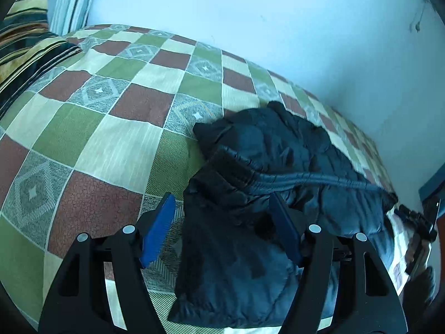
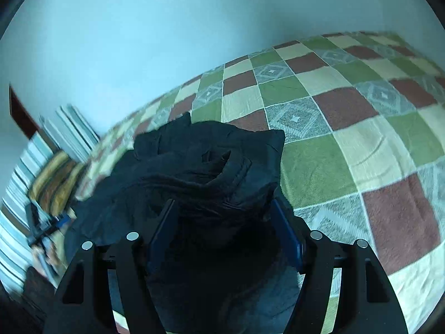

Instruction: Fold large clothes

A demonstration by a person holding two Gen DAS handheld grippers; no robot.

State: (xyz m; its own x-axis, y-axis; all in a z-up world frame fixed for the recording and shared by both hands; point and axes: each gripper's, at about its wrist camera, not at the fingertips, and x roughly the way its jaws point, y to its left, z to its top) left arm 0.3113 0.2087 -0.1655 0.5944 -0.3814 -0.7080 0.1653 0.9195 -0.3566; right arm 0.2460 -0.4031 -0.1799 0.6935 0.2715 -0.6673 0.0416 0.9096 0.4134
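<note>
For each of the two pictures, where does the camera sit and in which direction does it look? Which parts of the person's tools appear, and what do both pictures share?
Left wrist: sits on the left gripper, looks down along open blue-padded fingers at the dark jacket on the checkered bedspread; the right gripper shows at the far right.
Right wrist: sits on the right gripper, looks down at the jacket bunched between open fingers; the left gripper shows at the far left.
Shared: jacket, bedspread, pale wall, striped bedding.

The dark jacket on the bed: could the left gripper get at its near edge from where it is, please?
Probably yes: the left gripper stands open right over the dark jacket, with nothing lying between on the checked bedspread.
</note>
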